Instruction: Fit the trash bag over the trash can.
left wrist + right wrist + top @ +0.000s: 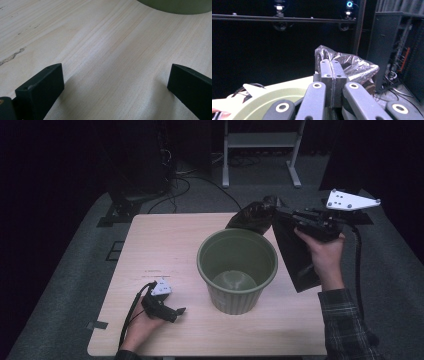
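A green ribbed plastic bin [237,267] stands upright on the light wooden table [160,245], open and with nothing inside. My right gripper [276,214] is raised above the table behind and right of the bin, shut on a black plastic bag [295,255] that hangs down from its jaws beside the bin. In the right gripper view the jaws press together on the crinkled bag [352,66], and the bin's pale rim [277,93] lies below. My left gripper [176,313] rests on the table at the front left, open with bare wood [115,75] between its jaws.
The bin's base [175,6] shows at the top of the left gripper view. Grey carpet surrounds the table, with a white stand [260,150] and cables [185,182] behind it. A dark cabinet [387,42] stands off to the right.
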The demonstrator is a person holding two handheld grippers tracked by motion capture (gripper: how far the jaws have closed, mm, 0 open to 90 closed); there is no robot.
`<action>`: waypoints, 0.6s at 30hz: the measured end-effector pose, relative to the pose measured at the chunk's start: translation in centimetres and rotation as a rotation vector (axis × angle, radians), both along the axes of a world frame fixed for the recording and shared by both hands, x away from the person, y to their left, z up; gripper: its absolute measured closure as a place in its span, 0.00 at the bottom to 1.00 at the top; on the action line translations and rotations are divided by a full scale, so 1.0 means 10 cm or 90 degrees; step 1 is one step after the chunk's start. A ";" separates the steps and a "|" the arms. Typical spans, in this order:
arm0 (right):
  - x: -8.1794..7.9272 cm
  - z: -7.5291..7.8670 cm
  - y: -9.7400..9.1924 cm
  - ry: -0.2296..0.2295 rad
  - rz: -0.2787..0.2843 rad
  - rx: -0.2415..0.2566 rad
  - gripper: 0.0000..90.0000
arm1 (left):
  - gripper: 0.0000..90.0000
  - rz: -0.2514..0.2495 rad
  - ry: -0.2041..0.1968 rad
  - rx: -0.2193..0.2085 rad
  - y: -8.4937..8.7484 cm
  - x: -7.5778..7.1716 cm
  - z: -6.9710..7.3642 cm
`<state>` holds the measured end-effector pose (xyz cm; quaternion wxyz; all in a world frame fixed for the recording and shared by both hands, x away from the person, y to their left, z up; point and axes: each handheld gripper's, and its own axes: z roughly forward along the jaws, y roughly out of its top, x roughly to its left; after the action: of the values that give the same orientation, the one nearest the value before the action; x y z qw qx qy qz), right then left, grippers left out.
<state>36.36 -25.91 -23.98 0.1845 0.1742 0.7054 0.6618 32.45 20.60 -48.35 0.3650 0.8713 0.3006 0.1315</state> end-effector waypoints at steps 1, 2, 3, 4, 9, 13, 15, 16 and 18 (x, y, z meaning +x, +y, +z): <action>-0.02 0.01 0.01 -0.002 0.005 0.001 1.00 | 0.00 0.000 0.000 0.000 0.00 0.00 0.00; -0.05 0.03 0.01 -0.005 0.011 0.001 1.00 | 0.00 0.000 0.000 0.000 0.00 0.00 0.00; -0.07 0.05 0.01 -0.007 0.015 0.002 1.00 | 0.00 0.000 0.000 0.000 0.00 0.00 0.00; -0.10 0.06 0.01 -0.008 0.019 0.006 1.00 | 0.00 0.000 0.000 0.000 0.00 0.00 0.00; -0.24 0.18 0.00 -0.022 0.032 0.003 1.00 | 0.00 0.001 -0.001 -0.001 0.00 0.00 0.00; -0.39 0.29 -0.01 -0.037 0.051 0.012 1.00 | 0.00 0.004 -0.001 -0.001 0.00 0.00 0.00; -0.48 0.36 -0.01 -0.050 0.055 0.010 1.00 | 0.00 0.005 -0.001 -0.001 0.00 0.00 0.00; -0.52 0.39 -0.01 -0.052 0.056 0.008 1.00 | 0.00 0.006 -0.001 0.000 0.00 0.00 0.00; -0.60 0.44 -0.02 -0.059 0.054 -0.001 1.00 | 0.00 0.006 -0.001 0.001 0.00 0.00 0.00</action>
<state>30.36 -26.14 -19.62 0.1886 0.1130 0.7033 0.6760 32.49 20.62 -48.35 0.3638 0.8701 0.3040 0.1345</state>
